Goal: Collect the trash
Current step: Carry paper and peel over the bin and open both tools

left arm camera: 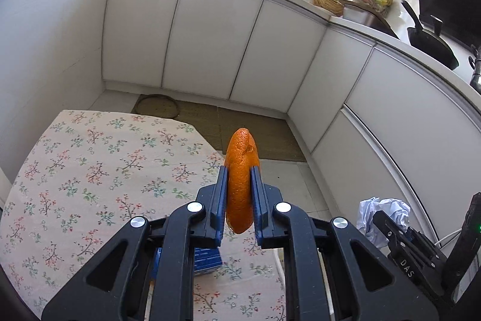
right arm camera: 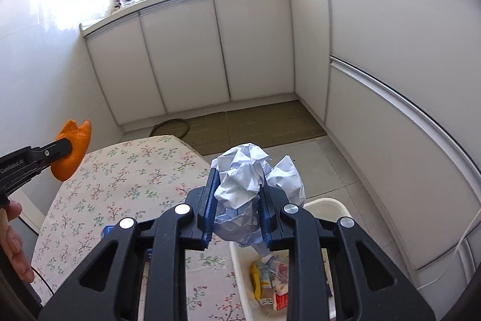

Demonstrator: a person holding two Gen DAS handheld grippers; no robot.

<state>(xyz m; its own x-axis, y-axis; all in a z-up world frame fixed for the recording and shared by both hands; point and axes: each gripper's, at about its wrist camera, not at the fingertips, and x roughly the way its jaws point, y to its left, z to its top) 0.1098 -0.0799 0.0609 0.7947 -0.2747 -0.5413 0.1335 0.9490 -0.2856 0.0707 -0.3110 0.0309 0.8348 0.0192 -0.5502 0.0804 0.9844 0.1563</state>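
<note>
My left gripper (left arm camera: 239, 170) is shut on a piece of orange peel (left arm camera: 240, 167), held edge-on above the floral-cloth table (left arm camera: 90, 170). The right wrist view shows the same peel (right arm camera: 73, 149) at the far left, pinched by the left gripper (right arm camera: 64, 154). My right gripper (right arm camera: 237, 179) is shut on a crumpled ball of white paper (right arm camera: 243, 185), held above a white trash bin (right arm camera: 326, 205) beside the table (right arm camera: 120, 185). The paper ball (left arm camera: 387, 212) and right gripper (left arm camera: 378, 218) also show at the lower right of the left wrist view. The bin holds several wrappers (right arm camera: 270, 282).
A blue box (left arm camera: 207, 259) lies on the table under the left gripper. White cabinets (left arm camera: 210, 35) line the far and right sides, with a woven mat (left arm camera: 240, 125) on the floor. A hand (right arm camera: 15, 242) shows at the left edge.
</note>
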